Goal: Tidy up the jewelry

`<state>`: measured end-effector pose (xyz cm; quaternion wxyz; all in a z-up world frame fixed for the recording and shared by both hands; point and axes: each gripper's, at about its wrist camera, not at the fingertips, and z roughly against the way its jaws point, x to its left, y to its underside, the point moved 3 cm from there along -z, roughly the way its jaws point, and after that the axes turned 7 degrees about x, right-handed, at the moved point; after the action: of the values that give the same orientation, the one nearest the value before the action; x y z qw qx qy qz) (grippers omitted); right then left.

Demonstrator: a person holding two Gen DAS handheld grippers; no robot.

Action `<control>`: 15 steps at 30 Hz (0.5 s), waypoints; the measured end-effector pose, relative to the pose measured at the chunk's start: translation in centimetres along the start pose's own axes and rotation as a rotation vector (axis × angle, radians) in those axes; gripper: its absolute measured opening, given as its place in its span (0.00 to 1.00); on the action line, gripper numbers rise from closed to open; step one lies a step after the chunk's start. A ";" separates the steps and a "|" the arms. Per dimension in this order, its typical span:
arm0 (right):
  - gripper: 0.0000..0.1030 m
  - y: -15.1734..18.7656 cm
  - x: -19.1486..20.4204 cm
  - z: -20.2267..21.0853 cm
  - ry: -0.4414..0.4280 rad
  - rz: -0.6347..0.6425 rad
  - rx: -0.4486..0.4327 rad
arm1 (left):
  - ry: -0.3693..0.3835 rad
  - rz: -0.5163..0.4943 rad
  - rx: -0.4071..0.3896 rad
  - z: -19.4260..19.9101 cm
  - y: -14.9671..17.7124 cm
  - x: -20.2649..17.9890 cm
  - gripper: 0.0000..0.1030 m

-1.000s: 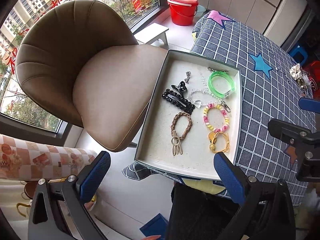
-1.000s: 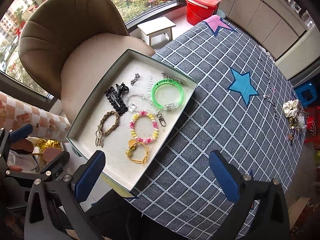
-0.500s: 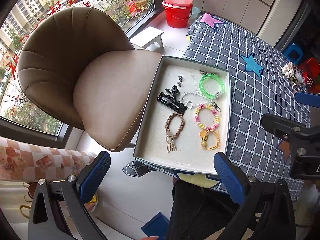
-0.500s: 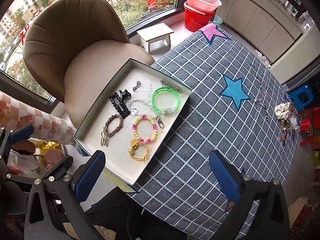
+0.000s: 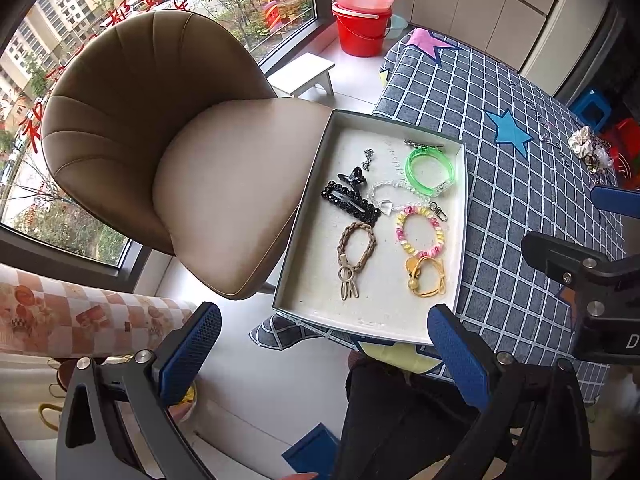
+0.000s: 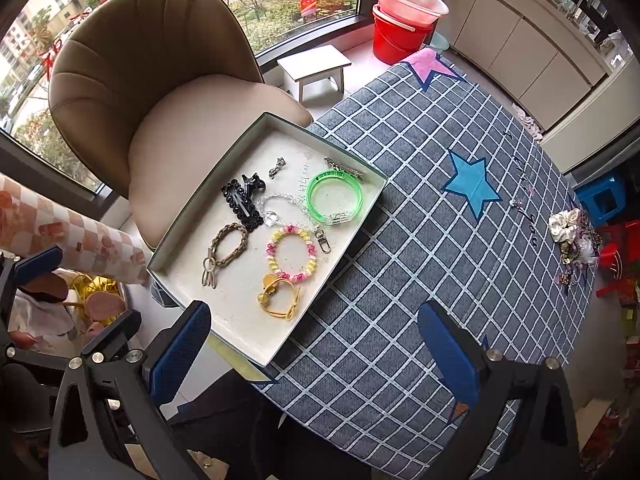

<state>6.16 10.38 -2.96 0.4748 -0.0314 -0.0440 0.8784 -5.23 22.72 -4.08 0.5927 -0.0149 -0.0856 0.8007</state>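
A shallow white tray (image 5: pixel 316 284) (image 6: pixel 256 344) sits at the near left corner of the checked tablecloth. In it lie a green bangle (image 5: pixel 430 170) (image 6: pixel 336 198), a pink-yellow bead bracelet (image 5: pixel 420 232) (image 6: pixel 292 254), a yellow hair tie (image 5: pixel 426 278) (image 6: pixel 278 296), a brown braided hair tie (image 5: pixel 356 248) (image 6: pixel 228 246), a black hair clip (image 5: pixel 350 200) (image 6: pixel 242 204) and a clear chain (image 5: pixel 390 196). My left gripper (image 5: pixel 324 354) hangs open, high above the tray's near edge. My right gripper (image 6: pixel 314 346) is open too, above the tray's near right corner. Both hold nothing.
More loose jewelry and a scrunchie (image 6: pixel 566 226) (image 5: pixel 584 140) lie at the table's far right edge. A brown chair (image 5: pixel 160 160) (image 6: pixel 160 92) stands left of the tray. Red buckets (image 6: pixel 402 20) and a small stool (image 6: pixel 314 68) stand by the window.
Both grippers have risen and drawn back from the table, so the tray looks smaller. Nothing in the tray has moved; both grippers stay open.
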 end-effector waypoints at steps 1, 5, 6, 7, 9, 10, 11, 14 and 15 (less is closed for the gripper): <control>1.00 0.0 0.0 0.0 0.000 0.000 0.000 | -0.001 0.001 0.000 0.0 0.0 0.0 1.00; 1.00 0.0 0.0 -0.1 0.000 -0.004 0.002 | -0.003 0.003 0.001 0.0 0.1 0.0 1.00; 1.00 0.0 0.1 -0.1 0.000 -0.002 0.002 | -0.004 0.003 0.001 0.0 0.1 0.0 1.00; 1.00 0.0 0.0 -0.1 0.000 -0.003 0.002 | -0.005 0.004 0.001 0.0 0.1 0.0 1.00; 1.00 0.0 0.2 -0.1 0.000 0.000 0.002 | -0.005 0.004 0.001 -0.1 0.1 0.0 1.00; 1.00 0.0 0.1 -0.1 0.000 -0.001 0.002 | -0.005 0.004 0.001 -0.1 0.1 0.0 1.00; 1.00 0.0 0.2 -0.2 -0.001 0.000 0.002 | -0.005 0.004 0.002 -0.1 0.2 0.1 1.00; 1.00 0.1 0.5 -0.3 -0.001 0.006 0.004 | -0.004 0.007 0.003 -0.1 0.3 0.2 1.00; 1.00 0.1 0.7 -0.3 -0.002 0.010 0.005 | -0.004 0.006 0.003 -0.1 0.3 0.2 1.00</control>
<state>5.77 10.90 -3.27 0.4706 -0.0298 -0.0422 0.8808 -5.52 22.84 -4.22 0.5900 -0.0125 -0.0855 0.8028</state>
